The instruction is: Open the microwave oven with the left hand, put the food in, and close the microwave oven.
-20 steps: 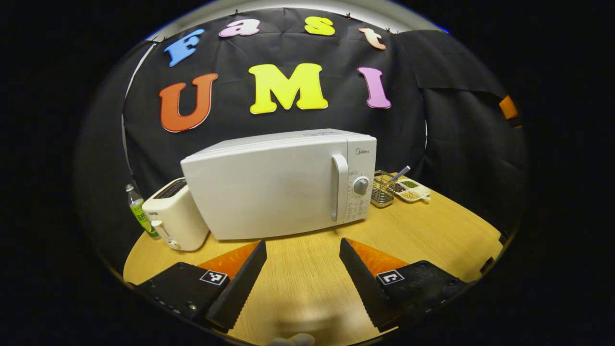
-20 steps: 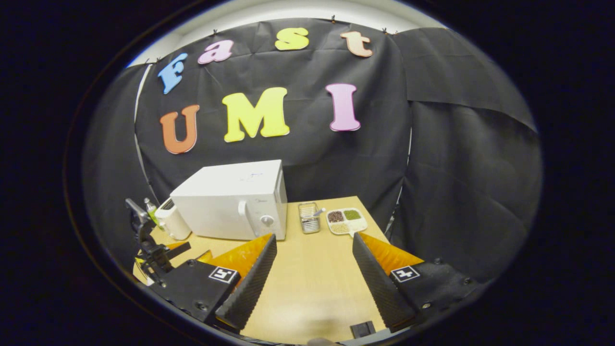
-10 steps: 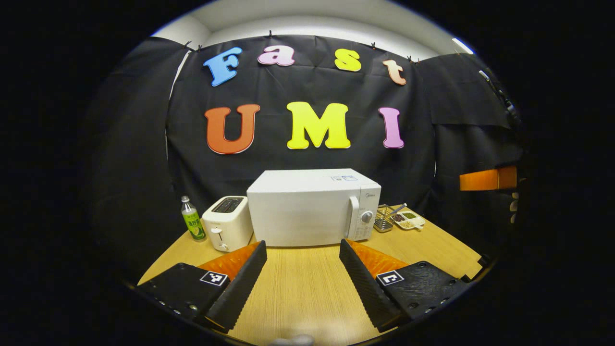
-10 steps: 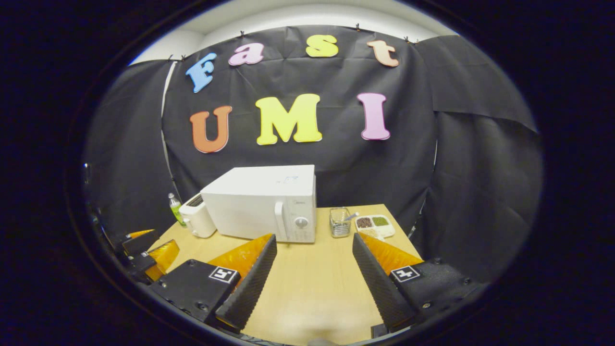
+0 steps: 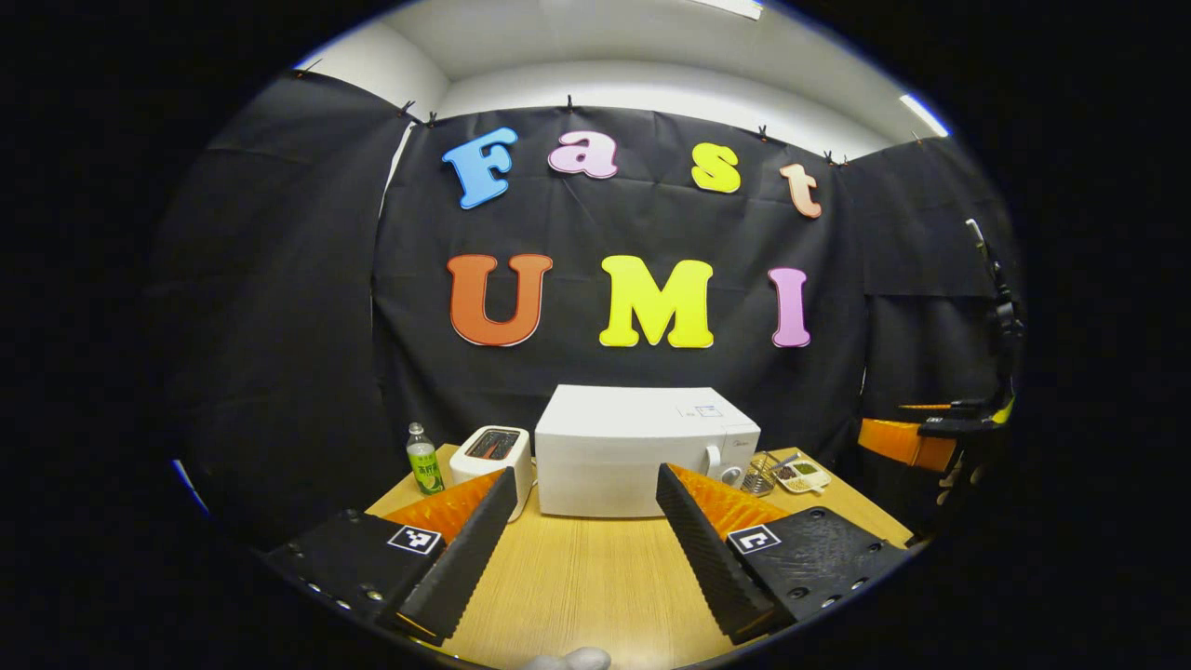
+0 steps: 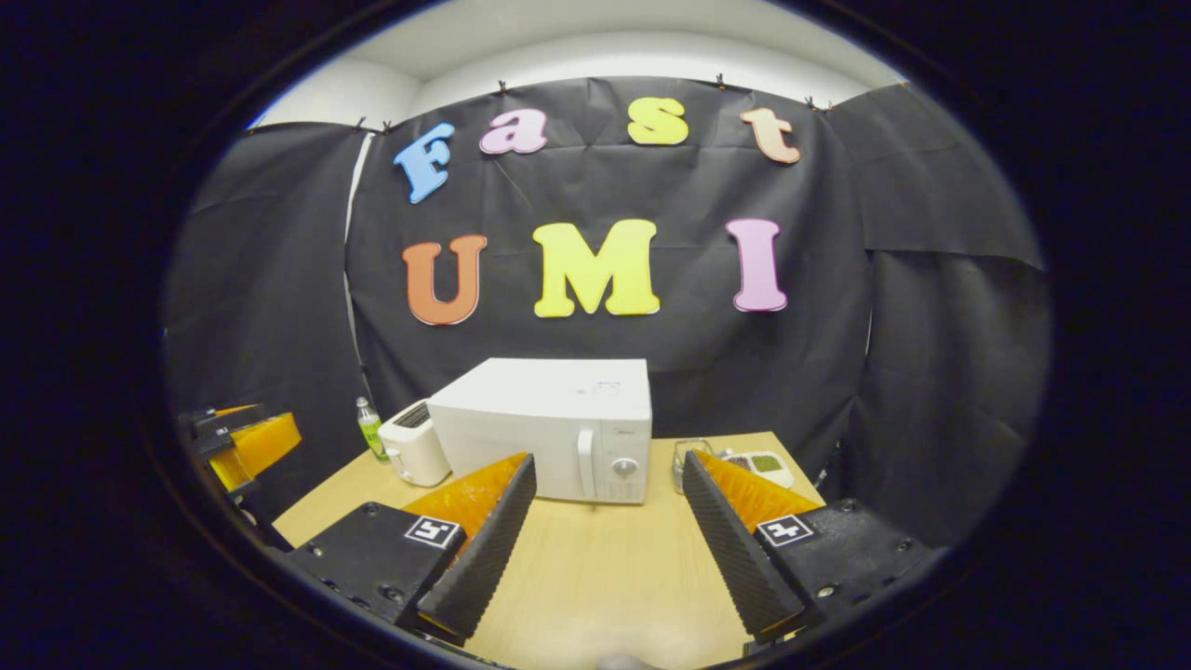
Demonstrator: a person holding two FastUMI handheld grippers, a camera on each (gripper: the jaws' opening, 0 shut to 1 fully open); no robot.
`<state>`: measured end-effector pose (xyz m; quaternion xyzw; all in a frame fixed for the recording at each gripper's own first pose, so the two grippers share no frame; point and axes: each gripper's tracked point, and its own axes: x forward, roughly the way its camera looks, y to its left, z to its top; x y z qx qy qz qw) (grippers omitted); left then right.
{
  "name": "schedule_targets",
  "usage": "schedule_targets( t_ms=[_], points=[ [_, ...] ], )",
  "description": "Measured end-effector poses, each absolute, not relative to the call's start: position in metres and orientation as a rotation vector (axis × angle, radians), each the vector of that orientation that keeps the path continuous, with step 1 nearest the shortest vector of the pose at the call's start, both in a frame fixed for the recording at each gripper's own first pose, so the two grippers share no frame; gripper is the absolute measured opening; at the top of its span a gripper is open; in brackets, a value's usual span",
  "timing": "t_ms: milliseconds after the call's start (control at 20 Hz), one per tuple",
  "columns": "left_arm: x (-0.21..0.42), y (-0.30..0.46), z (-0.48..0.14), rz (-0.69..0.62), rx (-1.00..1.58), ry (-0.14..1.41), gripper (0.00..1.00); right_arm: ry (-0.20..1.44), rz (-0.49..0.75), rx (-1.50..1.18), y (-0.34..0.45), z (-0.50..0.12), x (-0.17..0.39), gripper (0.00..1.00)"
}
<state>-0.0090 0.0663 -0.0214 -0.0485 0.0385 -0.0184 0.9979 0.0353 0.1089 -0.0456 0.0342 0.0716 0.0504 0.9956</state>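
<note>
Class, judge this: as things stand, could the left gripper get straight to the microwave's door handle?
Probably yes. The left gripper has open jaws and faces the microwave over bare table; nothing lies before the door handle, though it sits well back.

white microwave oven (image 5: 633, 451), door shut, food tray (image 5: 802, 475) beside it

you're in a booth walled with black cloth (image 6: 930, 354) clipped along its top, a white ceiling (image 5: 651, 46) above, and a light wooden table (image 6: 595, 577) before you.
</note>
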Motion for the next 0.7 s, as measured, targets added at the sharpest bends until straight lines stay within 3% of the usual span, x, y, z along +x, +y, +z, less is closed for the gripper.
schedule_targets(
  t_ms=[300, 350, 400, 500, 550, 600, 700],
  points=[
    [0.014, 0.068, -0.011, -0.047, -0.089, 0.069, 0.93, 0.104, 0.073, 0.08, 0.1, -0.03, 0.046, 0.92],
    [0.017, 0.066, -0.011, -0.049, -0.086, 0.07, 0.93, 0.103, 0.068, 0.08, 0.096, -0.031, 0.048, 1.0],
    [0.021, 0.065, -0.011, -0.049, -0.085, 0.074, 0.93, 0.103, 0.064, 0.076, 0.094, -0.03, 0.05, 0.92],
    [0.028, 0.058, -0.011, -0.064, -0.093, 0.08, 0.93, 0.099, 0.053, 0.071, 0.087, -0.027, 0.053, 0.92],
    [0.031, 0.053, -0.008, -0.077, -0.099, 0.082, 0.93, 0.093, 0.048, 0.073, 0.085, -0.026, 0.053, 1.0],
    [0.032, 0.049, -0.008, -0.084, -0.098, 0.08, 0.93, 0.091, 0.043, 0.08, 0.083, -0.025, 0.055, 0.92],
    [0.035, 0.046, -0.007, -0.094, -0.089, 0.083, 0.93, 0.09, 0.035, 0.089, 0.079, -0.027, 0.057, 0.92]
  ],
)
